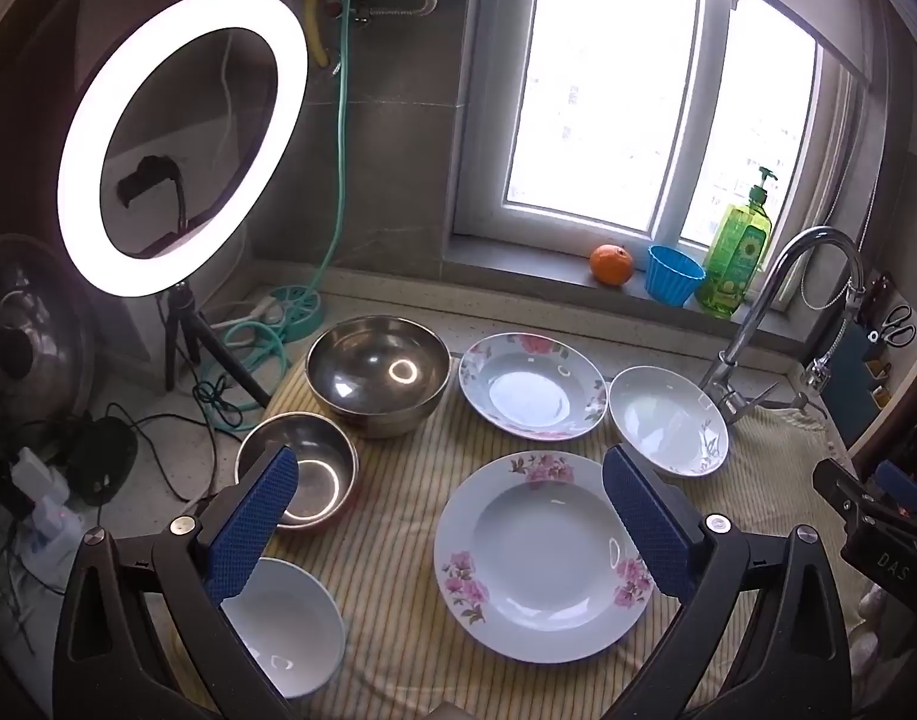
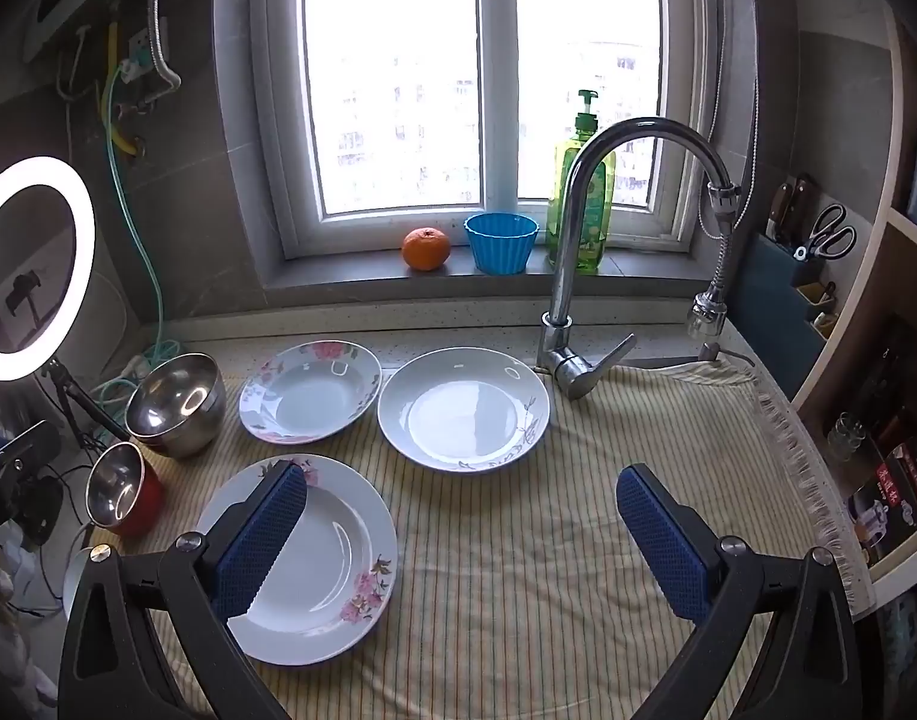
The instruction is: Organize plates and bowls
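Note:
On a striped cloth [image 1: 398,540] lie a near floral plate [image 1: 542,552] [image 2: 332,558], a far floral plate [image 1: 533,387] [image 2: 311,390] and a white leaf-pattern plate [image 1: 668,420] [image 2: 464,408]. A large steel bowl [image 1: 377,372] [image 2: 176,402], a small steel bowl with a red outside [image 1: 299,471] [image 2: 122,489] and a white bowl [image 1: 290,624] stand at the left. My left gripper [image 1: 452,522] is open and empty above the cloth, between the small bowl and the near plate. My right gripper [image 2: 464,546] is open and empty, its left finger over the near plate.
A faucet [image 2: 578,252] stands at the cloth's back right. An orange [image 2: 425,249], a blue cup [image 2: 500,243] and a green soap bottle [image 2: 581,204] sit on the windowsill. A ring light on a tripod [image 1: 182,144] and cables are at the left. A knife holder [image 2: 806,264] is on the right.

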The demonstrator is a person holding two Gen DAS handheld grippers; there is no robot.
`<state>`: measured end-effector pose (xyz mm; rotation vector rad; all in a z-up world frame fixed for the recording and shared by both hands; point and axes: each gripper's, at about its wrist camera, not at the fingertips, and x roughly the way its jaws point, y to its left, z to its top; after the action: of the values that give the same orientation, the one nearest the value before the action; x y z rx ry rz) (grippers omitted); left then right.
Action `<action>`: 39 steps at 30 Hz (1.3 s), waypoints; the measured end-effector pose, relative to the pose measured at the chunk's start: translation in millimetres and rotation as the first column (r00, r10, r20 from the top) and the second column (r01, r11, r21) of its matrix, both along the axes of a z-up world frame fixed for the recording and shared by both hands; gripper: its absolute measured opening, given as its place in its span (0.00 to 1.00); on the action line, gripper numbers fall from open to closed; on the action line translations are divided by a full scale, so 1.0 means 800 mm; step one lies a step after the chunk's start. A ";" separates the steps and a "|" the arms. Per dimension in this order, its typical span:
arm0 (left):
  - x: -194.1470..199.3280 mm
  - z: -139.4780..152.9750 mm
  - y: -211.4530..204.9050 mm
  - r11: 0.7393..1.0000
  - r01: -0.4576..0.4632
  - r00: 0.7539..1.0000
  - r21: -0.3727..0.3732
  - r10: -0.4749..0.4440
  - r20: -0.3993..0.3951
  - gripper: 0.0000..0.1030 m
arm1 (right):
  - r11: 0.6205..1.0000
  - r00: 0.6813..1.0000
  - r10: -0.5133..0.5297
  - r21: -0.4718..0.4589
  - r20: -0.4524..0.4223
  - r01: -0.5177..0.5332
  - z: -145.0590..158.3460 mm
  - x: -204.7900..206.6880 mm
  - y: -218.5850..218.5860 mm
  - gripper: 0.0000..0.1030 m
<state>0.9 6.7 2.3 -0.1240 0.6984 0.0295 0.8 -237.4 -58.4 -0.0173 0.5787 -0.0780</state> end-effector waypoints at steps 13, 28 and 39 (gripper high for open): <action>0.007 -0.001 -0.003 1.000 0.007 1.000 0.000 -0.007 -0.001 0.98 | 1.000 1.000 0.004 0.000 -0.004 -0.004 0.001 0.005 -0.002 0.99; 0.004 -0.003 -0.005 1.000 0.011 1.000 -0.005 -0.011 0.000 0.98 | 1.000 1.000 0.002 0.002 -0.009 -0.002 -0.001 0.005 -0.003 0.99; 0.001 -0.004 -0.009 1.000 0.013 1.000 -0.001 -0.013 0.002 0.98 | 1.000 1.000 -0.003 0.007 -0.013 0.003 -0.003 0.002 -0.006 0.99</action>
<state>1.4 -0.3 -0.7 -0.1204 0.6973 0.0161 2.7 -242.0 -60.4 -0.0105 0.5923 -0.0789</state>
